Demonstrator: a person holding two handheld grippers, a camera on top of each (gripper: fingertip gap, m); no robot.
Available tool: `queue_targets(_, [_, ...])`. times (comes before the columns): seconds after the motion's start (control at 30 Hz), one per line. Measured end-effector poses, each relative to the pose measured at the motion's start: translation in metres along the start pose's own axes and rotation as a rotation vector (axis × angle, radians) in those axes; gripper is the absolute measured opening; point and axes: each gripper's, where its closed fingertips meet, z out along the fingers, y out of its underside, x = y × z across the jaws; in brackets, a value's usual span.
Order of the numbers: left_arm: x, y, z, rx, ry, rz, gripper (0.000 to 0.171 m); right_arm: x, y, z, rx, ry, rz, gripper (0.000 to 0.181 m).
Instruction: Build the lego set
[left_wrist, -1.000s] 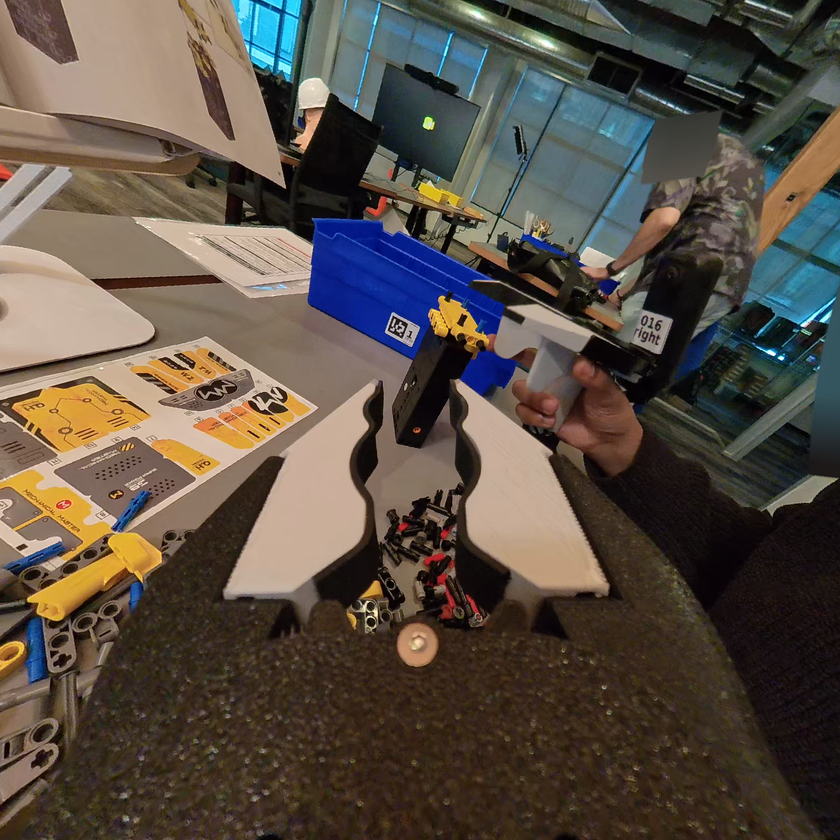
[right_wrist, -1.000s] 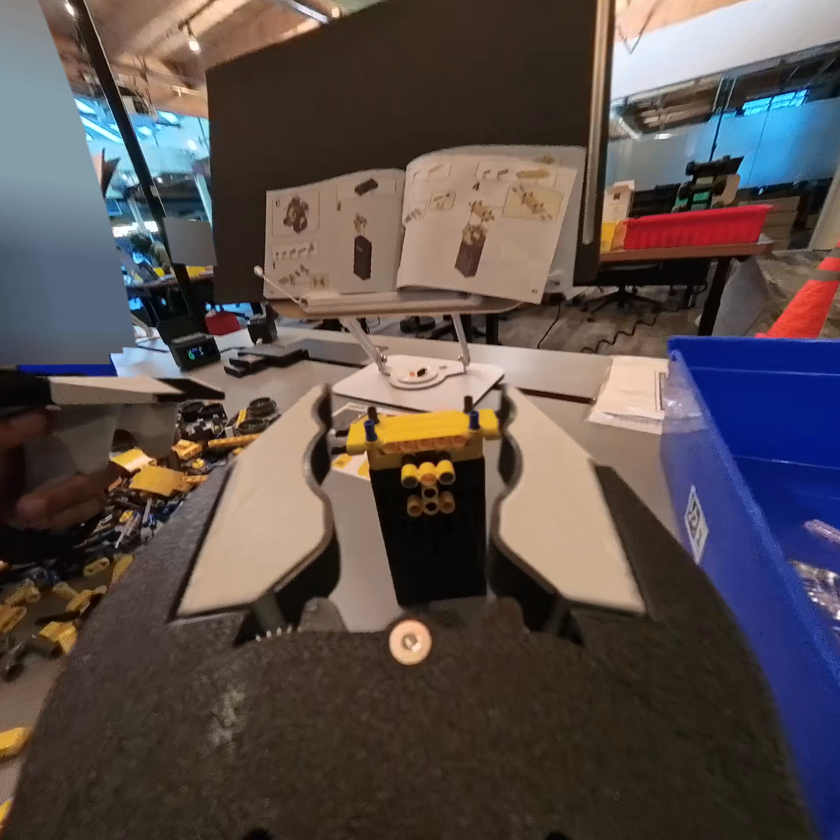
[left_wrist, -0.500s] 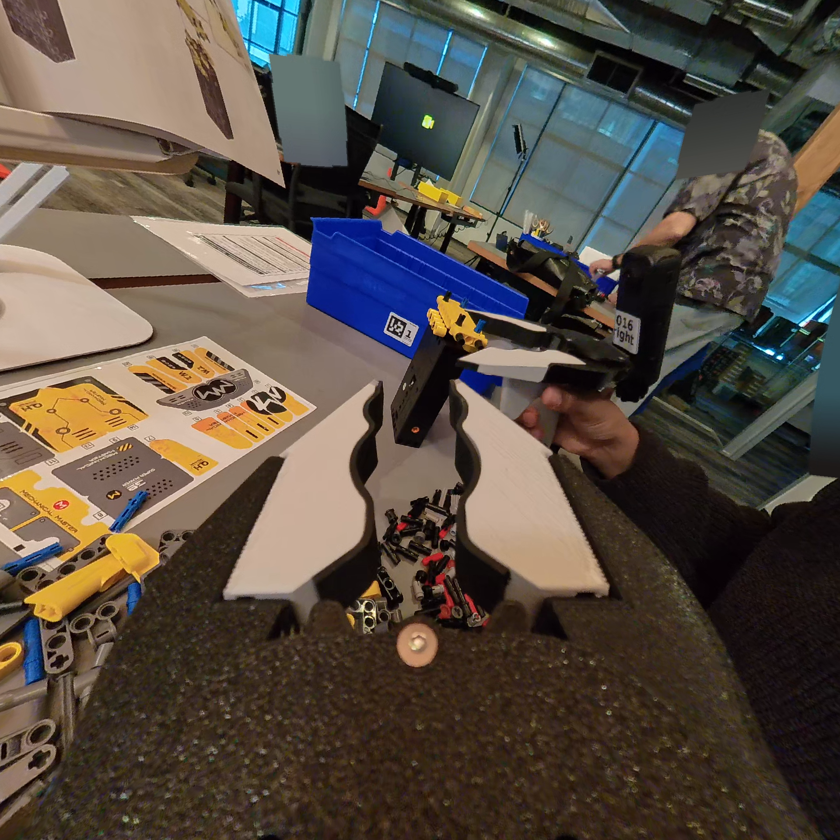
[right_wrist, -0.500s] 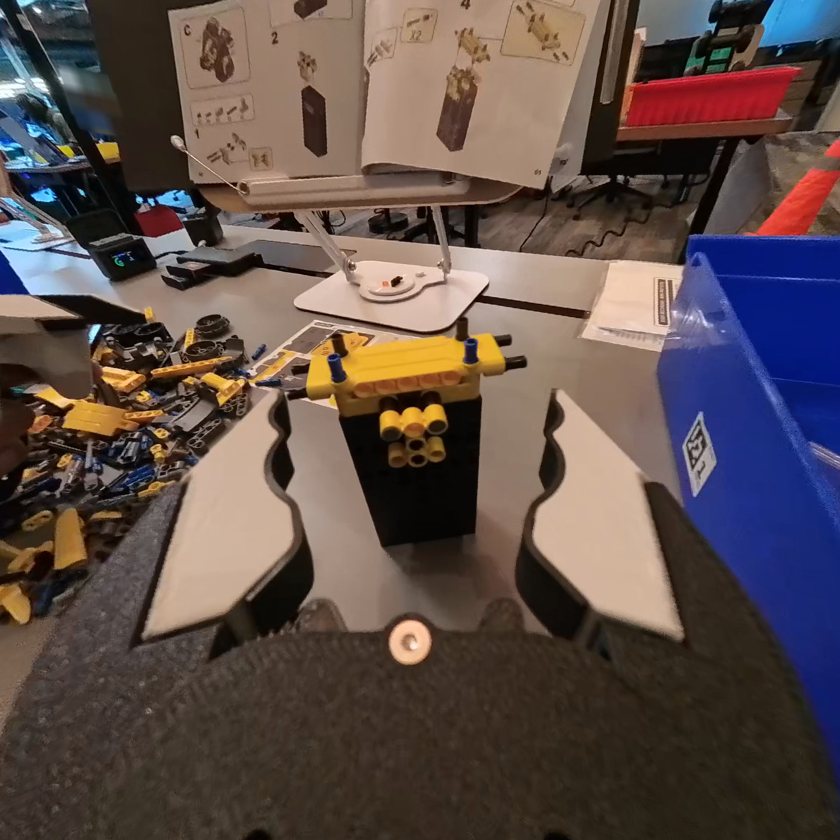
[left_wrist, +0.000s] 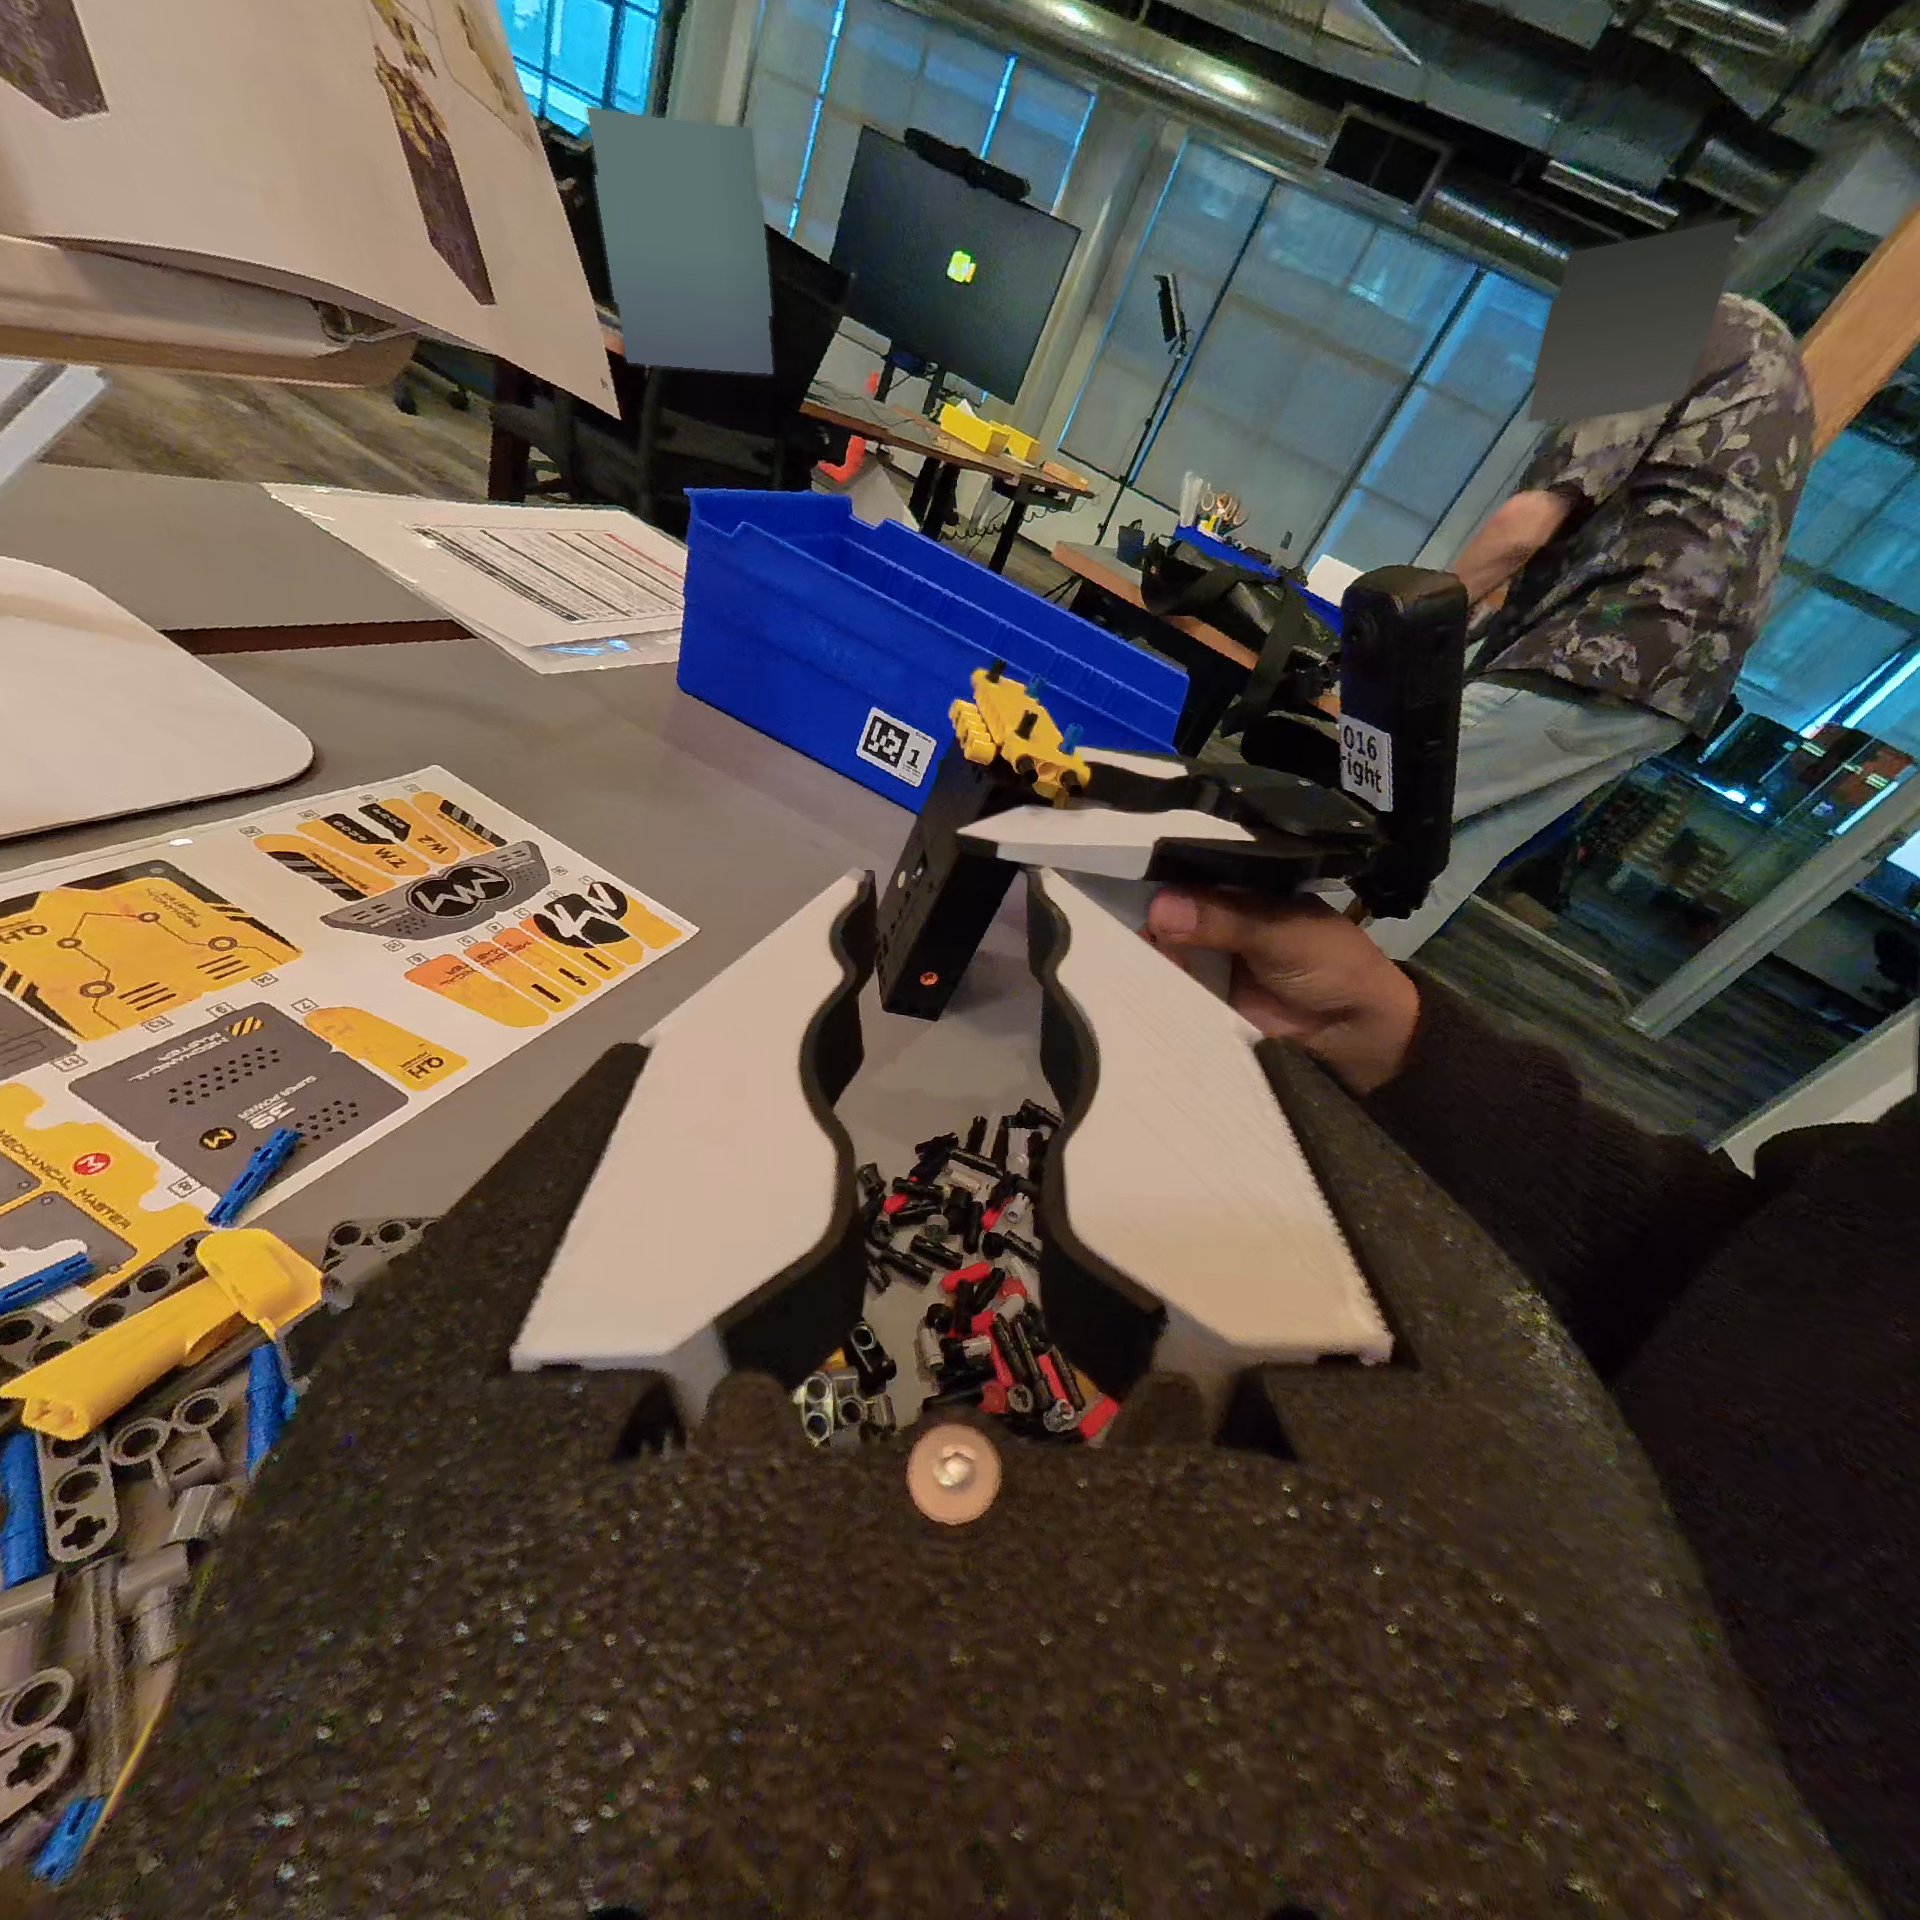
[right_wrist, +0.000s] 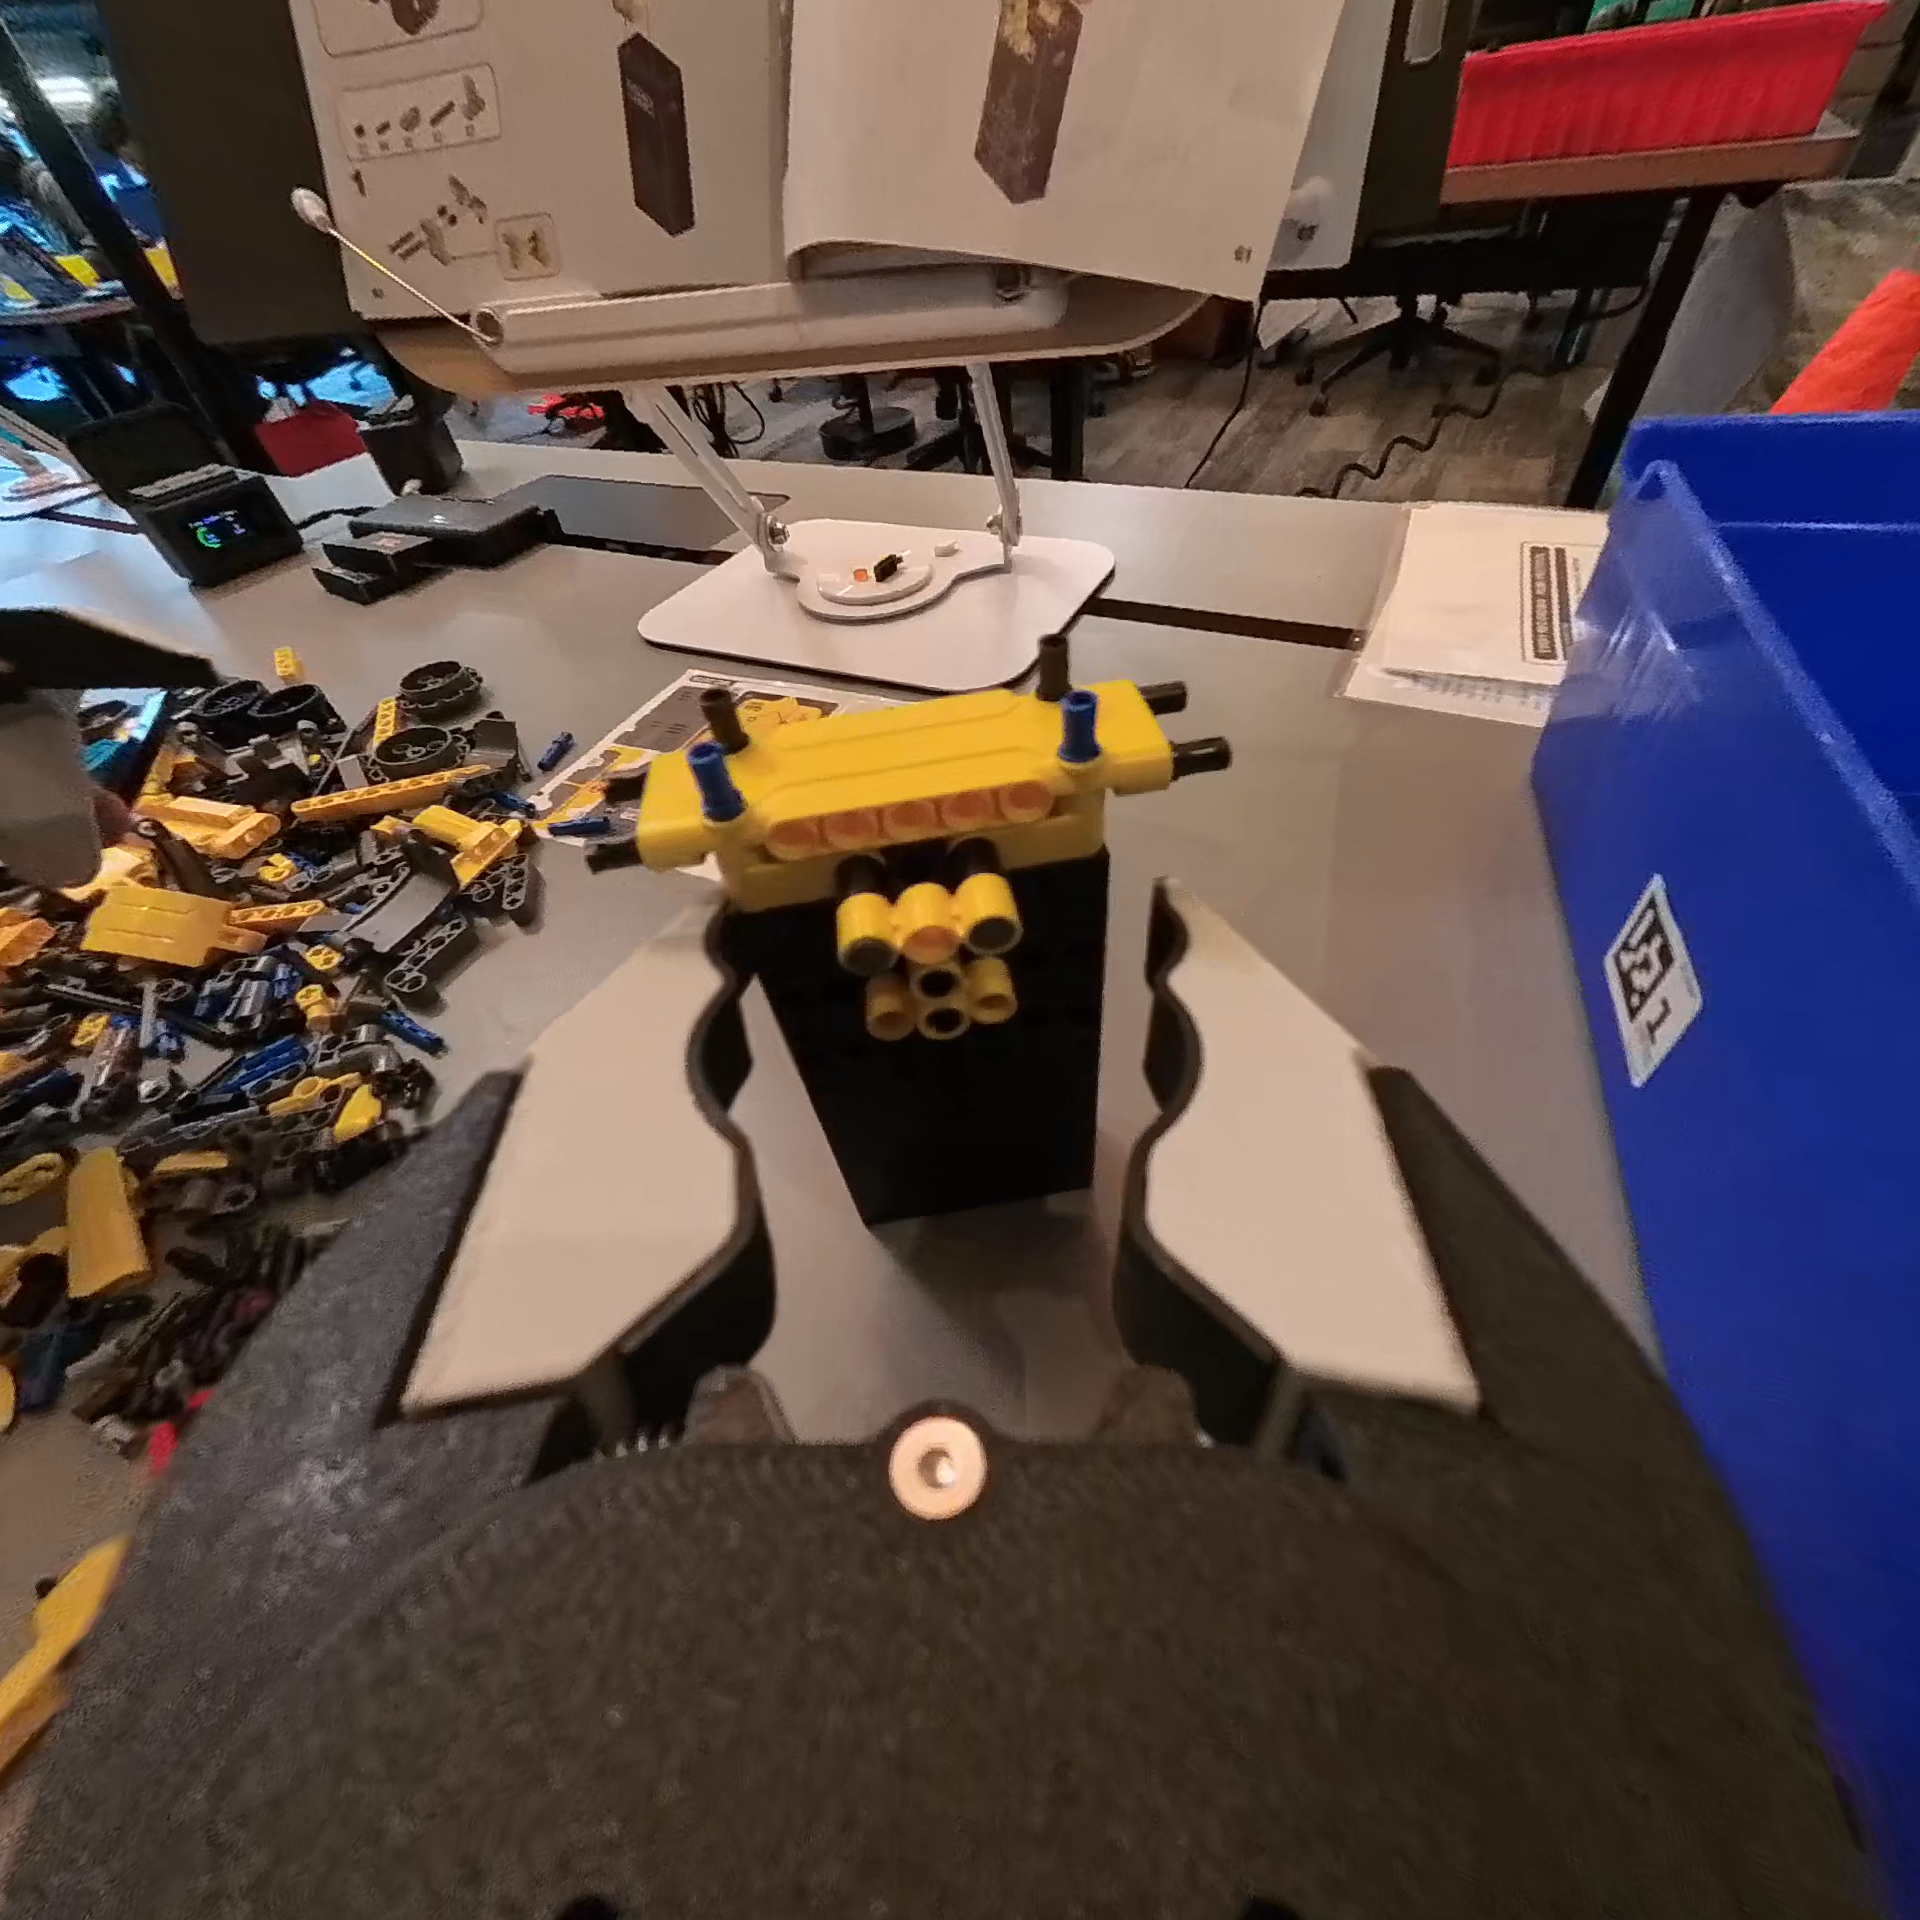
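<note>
A black block model (right_wrist: 935, 1122) with a yellow beam assembly (right_wrist: 904, 769) on top stands upright on the grey table. My right gripper (right_wrist: 940, 925) is open and straddles it: the left finger overlaps the block's edge, and a thin gap shows at the right finger. In the left wrist view the model (left_wrist: 935, 914) stands just beyond my left gripper (left_wrist: 948, 904), with the right gripper (left_wrist: 1091, 810) around its upper part. My left gripper is open and empty, hovering over a pile of small black and red pins (left_wrist: 966, 1278).
A blue bin (right_wrist: 1766, 935) stands right of the model and also shows in the left wrist view (left_wrist: 831, 644). Loose yellow, black and blue parts (right_wrist: 208, 935) lie to the left. A sticker sheet (left_wrist: 312, 987) and a booklet stand (right_wrist: 883, 613) are behind. A person (left_wrist: 1662, 520) stands beyond the table.
My right gripper opened off the model, leaving it standing on the table. It then narrowed around it again while rising and tilting down. My left gripper has not moved.
</note>
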Motion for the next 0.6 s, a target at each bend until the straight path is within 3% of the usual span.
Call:
queue_targets(0.03, [0.001, 0.000, 0.000, 0.000, 0.002, 0.000, 0.028, -0.001, 0.000, 0.000, 0.002, -0.006, 0.002, 0.069])
queue_targets(0.27, [0.004, 0.000, 0.001, -0.004, 0.005, 0.015, 0.029, -0.005, -0.005, -0.004, 0.013, -0.093, 0.110, 0.066])
queue_targets(0.43, [0.004, 0.001, 0.001, -0.007, 0.002, 0.020, 0.029, -0.031, -0.032, -0.022, 0.123, -0.364, 0.291, 0.066])
queue_targets(0.6, [0.004, 0.002, 0.002, -0.011, 0.004, 0.014, 0.029, -0.065, -0.069, -0.060, 0.277, -0.743, 0.455, 0.065])
